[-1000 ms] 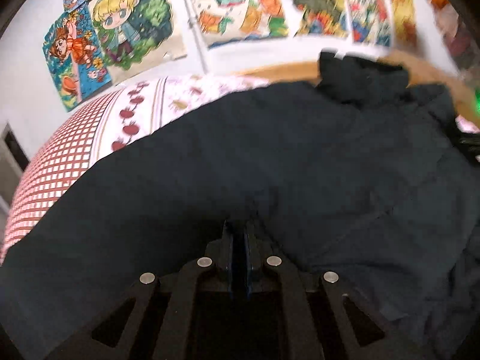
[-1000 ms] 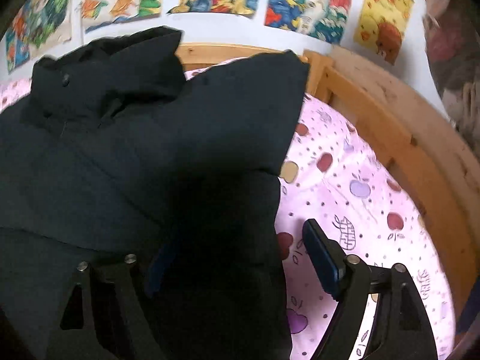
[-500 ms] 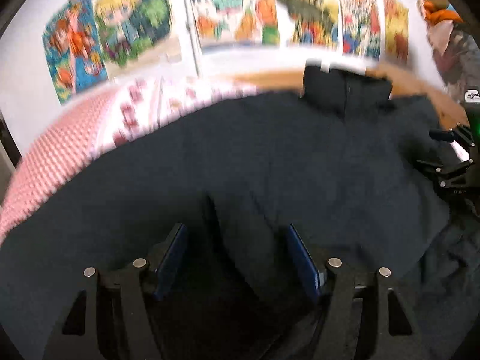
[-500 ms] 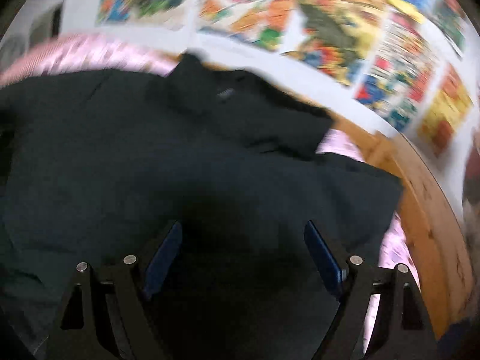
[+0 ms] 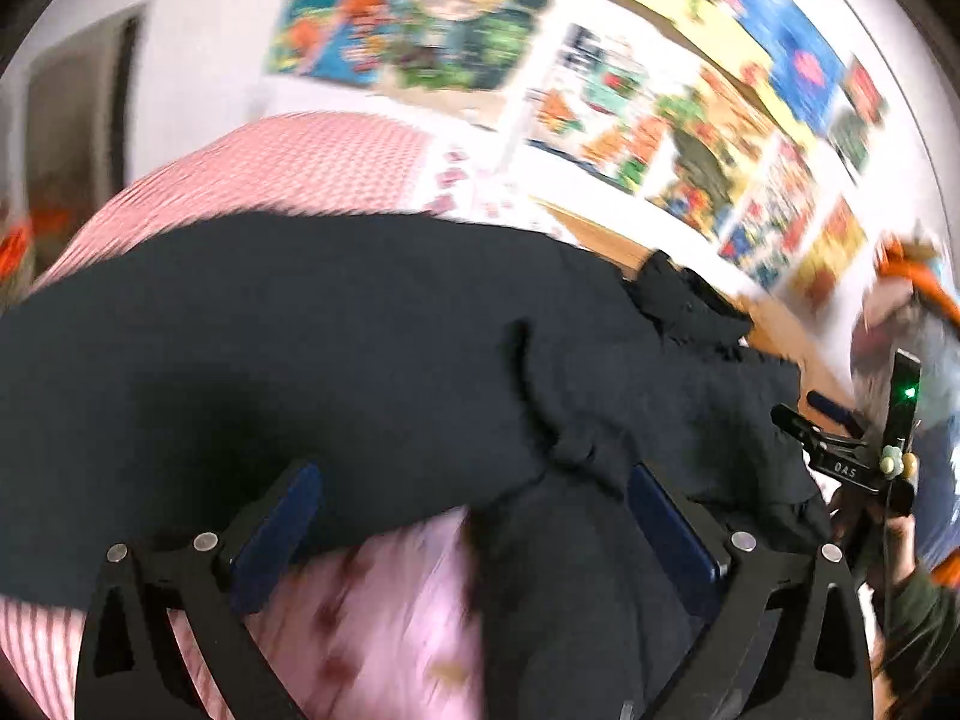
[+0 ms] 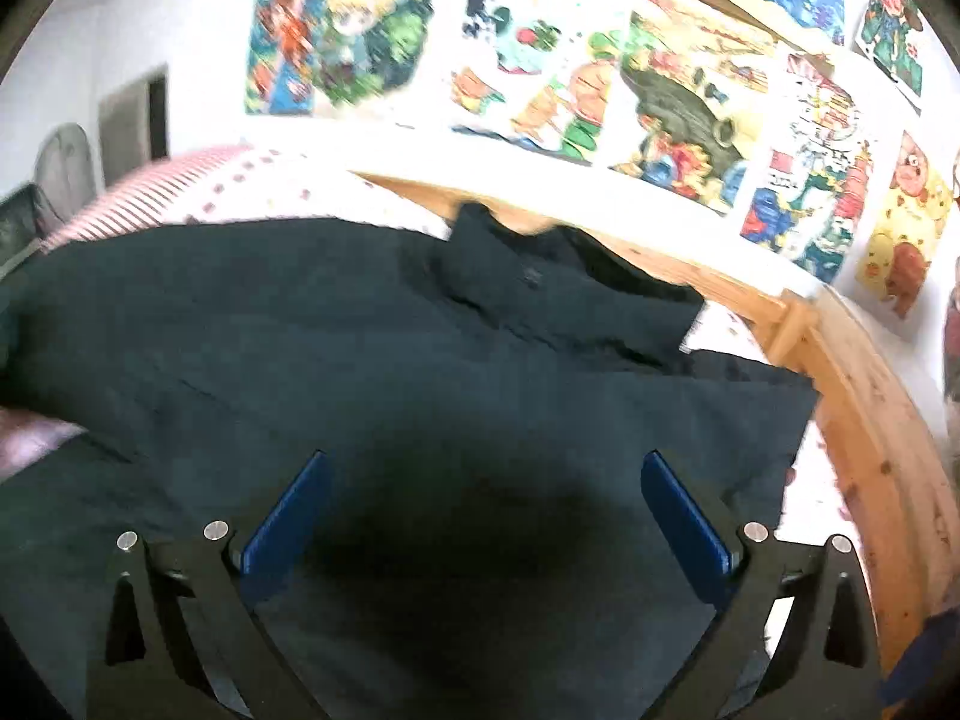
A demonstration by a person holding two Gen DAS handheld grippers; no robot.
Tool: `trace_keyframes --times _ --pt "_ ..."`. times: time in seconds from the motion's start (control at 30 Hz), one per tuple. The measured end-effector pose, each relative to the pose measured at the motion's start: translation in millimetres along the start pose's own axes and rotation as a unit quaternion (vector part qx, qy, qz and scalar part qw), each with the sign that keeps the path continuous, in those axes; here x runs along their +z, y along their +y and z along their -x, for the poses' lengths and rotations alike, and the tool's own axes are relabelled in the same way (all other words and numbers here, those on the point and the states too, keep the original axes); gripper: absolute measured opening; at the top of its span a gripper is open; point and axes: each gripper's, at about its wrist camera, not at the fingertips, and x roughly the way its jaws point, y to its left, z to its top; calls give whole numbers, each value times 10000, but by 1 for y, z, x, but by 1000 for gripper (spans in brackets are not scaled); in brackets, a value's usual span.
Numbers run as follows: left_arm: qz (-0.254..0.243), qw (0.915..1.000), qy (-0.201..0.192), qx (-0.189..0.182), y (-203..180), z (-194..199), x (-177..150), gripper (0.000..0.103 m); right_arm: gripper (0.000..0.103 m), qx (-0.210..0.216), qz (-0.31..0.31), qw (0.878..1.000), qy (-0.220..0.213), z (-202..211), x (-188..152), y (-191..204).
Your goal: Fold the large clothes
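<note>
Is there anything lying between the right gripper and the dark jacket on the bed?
Nothing visible. The right gripper hangs with open jaws, just widened, directly over the dark navy fabric jacket, with no other item across it in this view.

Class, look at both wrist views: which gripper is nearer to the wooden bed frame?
Right. The right gripper hangs over the dark garment beside the wooden bed frame; the left gripper is further along the garment.

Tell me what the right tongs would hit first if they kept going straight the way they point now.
Most likely the dark garment spread on the bed: it fills the view ahead of the open right tongs. Nothing else shows between, though blur leaves depth uncertain.
</note>
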Motion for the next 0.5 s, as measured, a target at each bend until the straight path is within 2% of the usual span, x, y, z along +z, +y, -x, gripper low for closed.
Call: trace_keyframes --times 0.1,0.2,0.27,0.4,0.5 --pt "591 9974 -202 369 34 31 -30 103 102 521 -313 9982 23 6 -2 22" --pt "1146 9882 -567 841 65 45 -52 103 102 776 -163 9967 194 -16 5 42" --pt "1455 9787 -829 1190 87 43 -60 103 102 600 263 9975 270 -32 9 62" --pt "1938 9685 -1141 1065 109 31 -59 103 102 34 1078 9927 530 -58 15 109" --pt "2197 9609 -1377 972 118 32 -61 103 102 -96 1353 9893 543 -73 14 131"
